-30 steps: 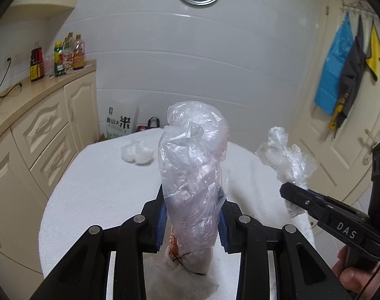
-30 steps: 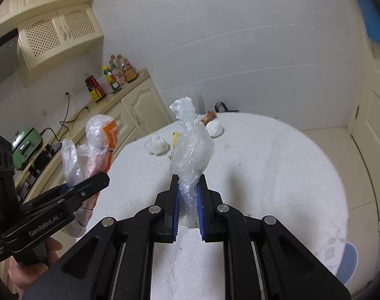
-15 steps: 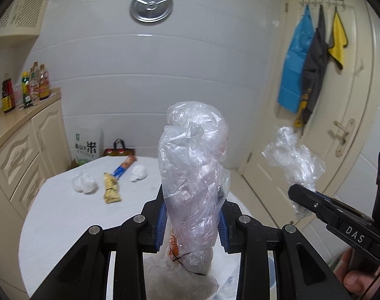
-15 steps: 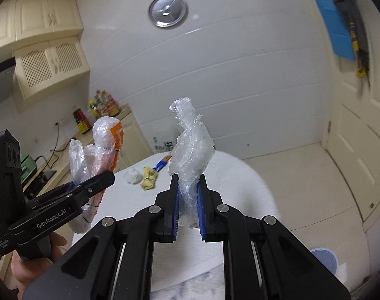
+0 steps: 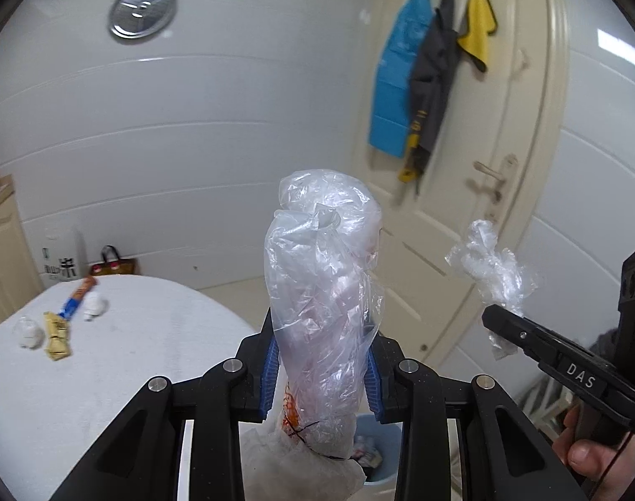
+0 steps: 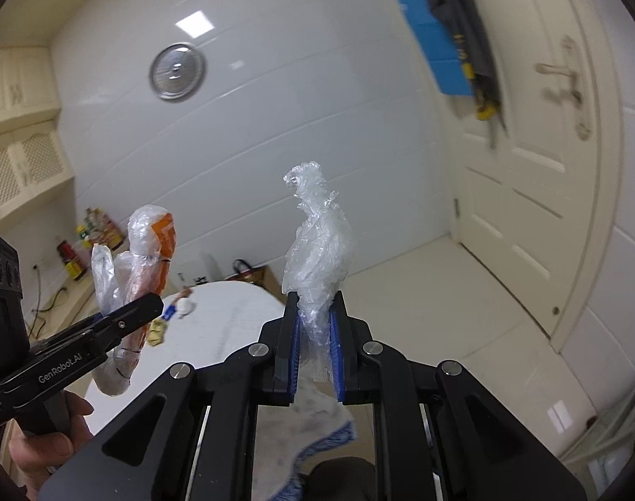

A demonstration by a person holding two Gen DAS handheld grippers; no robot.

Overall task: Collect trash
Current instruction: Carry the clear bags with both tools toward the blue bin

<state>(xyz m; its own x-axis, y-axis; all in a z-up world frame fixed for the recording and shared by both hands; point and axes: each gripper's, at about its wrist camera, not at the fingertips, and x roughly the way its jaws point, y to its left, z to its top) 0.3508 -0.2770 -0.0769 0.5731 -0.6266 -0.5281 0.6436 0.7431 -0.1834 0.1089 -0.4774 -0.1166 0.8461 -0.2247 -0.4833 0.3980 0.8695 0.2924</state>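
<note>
Right wrist: crumpled clear plastic wrap (image 6: pixel 317 250) stands upright.

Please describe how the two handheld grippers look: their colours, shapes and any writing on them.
Both are black plastic tools with angular, cut-out linkage arms, silver round bolts and ribbed blue pads inside the fingers. The left gripper bears white "GenRobot.AI" lettering on its side, seen from the right wrist view. The right gripper bears a white "DAS" label. Each has a black handle; a thin dark cable hangs below the right one.
</note>
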